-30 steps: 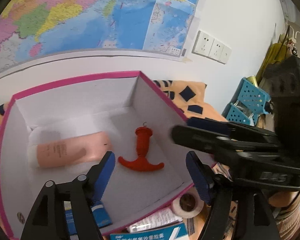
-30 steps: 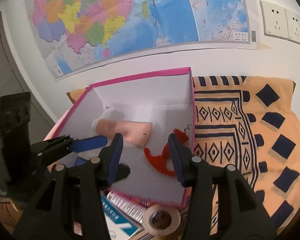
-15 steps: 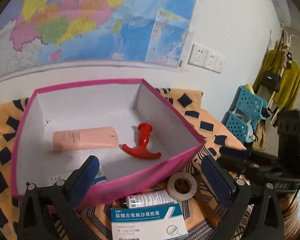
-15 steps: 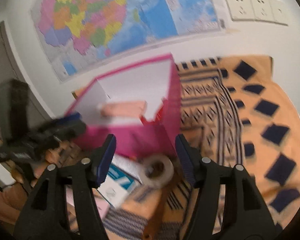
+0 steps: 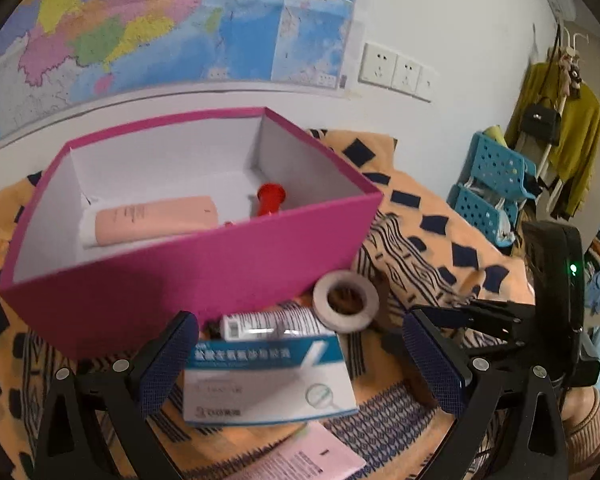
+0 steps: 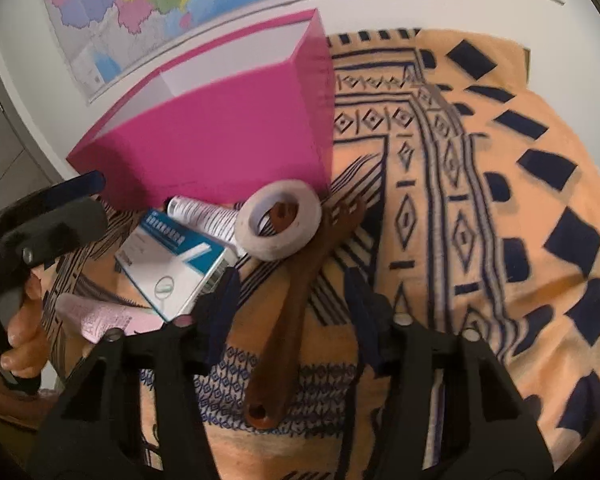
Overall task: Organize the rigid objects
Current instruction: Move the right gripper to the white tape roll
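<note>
Left gripper (image 5: 300, 364): fingers spread at their widest, nothing pressed between them; the blue-and-white medicine box (image 5: 266, 382) lies on the cloth below the gap.
Right gripper (image 6: 290, 312): fingers partly apart, having just been closing; the wooden spoon (image 6: 288, 304) handle runs through the gap, but contact with the pads is not clear in this blurred view.
Pink box (image 5: 204, 276): open-topped, on the patterned cloth (image 6: 480, 200) at the back. Its near wall hides most of the floor.
Box contents: a peach tube (image 5: 156, 220) lying flat and a red object (image 5: 271, 199), only its top showing above the wall.
Tape roll (image 6: 280, 220): outside the box at its front corner, lying over the spoon's forked head.
White tube (image 5: 268, 324): between the pink box and the medicine box, partly covered by the latter.
Pink leaflet (image 5: 300, 460): cut off by the lower frame edge.
Hand (image 6: 20, 320): at the left edge, holding the left gripper's grip, mostly hidden.
</note>
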Action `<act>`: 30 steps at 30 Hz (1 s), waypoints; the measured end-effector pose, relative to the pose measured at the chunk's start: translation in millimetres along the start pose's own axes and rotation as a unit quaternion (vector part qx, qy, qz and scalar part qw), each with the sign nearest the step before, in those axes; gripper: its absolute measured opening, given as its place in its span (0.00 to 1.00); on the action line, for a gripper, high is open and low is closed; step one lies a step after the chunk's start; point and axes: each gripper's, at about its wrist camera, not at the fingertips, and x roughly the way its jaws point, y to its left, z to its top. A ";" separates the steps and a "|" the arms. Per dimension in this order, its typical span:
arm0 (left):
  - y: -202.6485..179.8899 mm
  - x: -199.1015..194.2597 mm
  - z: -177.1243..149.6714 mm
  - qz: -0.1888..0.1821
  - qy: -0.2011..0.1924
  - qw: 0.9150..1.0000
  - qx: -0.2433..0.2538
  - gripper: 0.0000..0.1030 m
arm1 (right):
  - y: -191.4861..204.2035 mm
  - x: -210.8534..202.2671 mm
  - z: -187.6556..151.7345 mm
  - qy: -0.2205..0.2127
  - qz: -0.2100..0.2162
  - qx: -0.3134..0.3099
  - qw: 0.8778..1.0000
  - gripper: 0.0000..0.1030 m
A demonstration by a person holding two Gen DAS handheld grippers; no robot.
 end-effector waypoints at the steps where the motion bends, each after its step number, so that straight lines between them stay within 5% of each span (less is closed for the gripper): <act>1: -1.4 1.3 -2.1 0.001 0.004 1.000 0.001 1.00 | 0.4 2.6 -1.1 0.003 -0.002 -0.002 1.000 0.44; 6: -1.3 4.8 -11.1 -0.003 0.019 1.000 -0.008 1.00 | 6.6 12.4 -6.9 0.011 -0.028 -0.021 0.999 0.34; 9: 0.4 7.5 -13.6 -0.009 0.029 0.999 -0.017 1.00 | 3.6 11.4 -6.7 0.009 -0.040 -0.019 0.999 0.19; 17: -8.5 8.7 -17.3 -0.024 0.034 0.999 -0.005 1.00 | -20.1 -8.9 -8.4 -0.008 0.027 0.063 0.998 0.13; 26: -13.8 13.0 -19.9 -0.039 0.043 0.998 0.005 1.00 | -12.2 -13.8 -10.2 -0.014 0.031 0.061 0.998 0.13; 30: -12.5 12.9 -20.1 -0.042 0.043 0.998 0.005 1.00 | -5.7 -20.2 -7.3 -0.033 0.002 0.041 0.999 0.13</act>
